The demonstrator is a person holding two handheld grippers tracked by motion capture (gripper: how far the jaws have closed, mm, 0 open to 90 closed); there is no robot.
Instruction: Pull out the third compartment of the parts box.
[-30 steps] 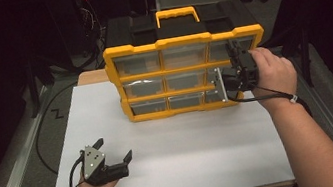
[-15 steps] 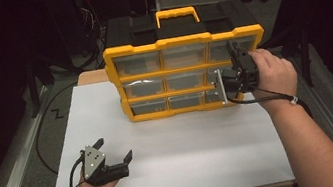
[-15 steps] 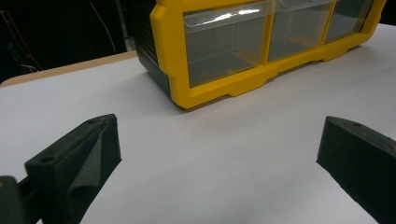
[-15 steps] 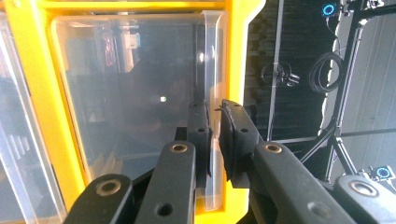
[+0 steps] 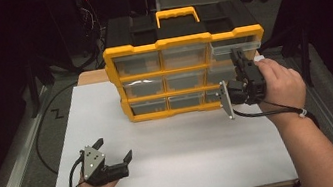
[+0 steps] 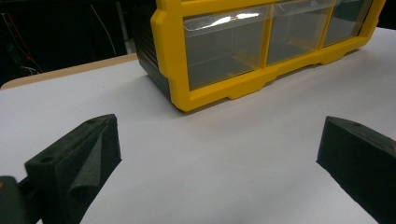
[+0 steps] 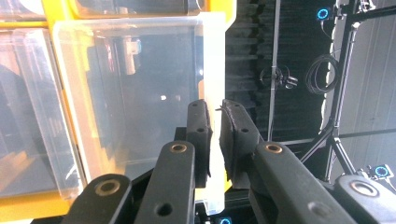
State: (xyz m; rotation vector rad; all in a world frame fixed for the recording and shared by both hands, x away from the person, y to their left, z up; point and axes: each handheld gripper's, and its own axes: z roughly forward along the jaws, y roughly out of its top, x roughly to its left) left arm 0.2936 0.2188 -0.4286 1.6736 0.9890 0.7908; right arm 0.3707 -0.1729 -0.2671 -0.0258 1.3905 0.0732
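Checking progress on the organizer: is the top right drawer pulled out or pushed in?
Pulled out partway. The top right drawer juts forward of the yellow frame, its front edge pinched by the right gripper.

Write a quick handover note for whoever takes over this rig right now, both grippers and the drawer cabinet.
Right gripper: shut on the front lip of the top right drawer, which sits slightly pulled out of the yellow organizer.
Left gripper: open, holding nothing, resting low on the white table, apart from the organizer.
Done: drawer gripped and started out.
Left: probably pull it further. The other drawers look closed.
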